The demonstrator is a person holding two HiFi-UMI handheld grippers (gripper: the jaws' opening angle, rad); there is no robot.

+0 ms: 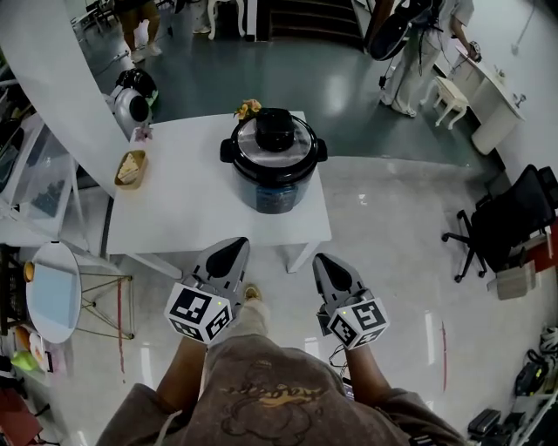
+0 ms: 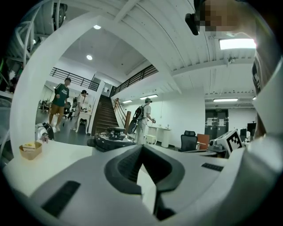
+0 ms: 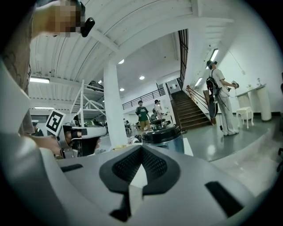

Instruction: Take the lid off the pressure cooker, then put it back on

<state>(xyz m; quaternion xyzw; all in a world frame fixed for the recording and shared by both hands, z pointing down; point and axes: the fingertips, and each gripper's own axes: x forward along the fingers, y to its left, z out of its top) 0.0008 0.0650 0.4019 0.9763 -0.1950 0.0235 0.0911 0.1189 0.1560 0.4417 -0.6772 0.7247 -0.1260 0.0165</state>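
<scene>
While the pressure cooker (image 1: 275, 187) stands with its lid (image 1: 275, 132) on at the upper middle of the head view, on the white table (image 1: 183, 205), the left gripper (image 1: 233, 249) and right gripper (image 1: 324, 262) hover lower in the frame, short of the table's near edge, both clenched on nothing.

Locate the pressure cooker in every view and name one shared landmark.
Head view: pressure cooker upper centre, on the white table.
Left gripper view: pressure cooker left of centre, just above the jaws.
Right gripper view: pressure cooker near centre, just above the jaws.
Shared landmark: the staircase behind it.
</scene>
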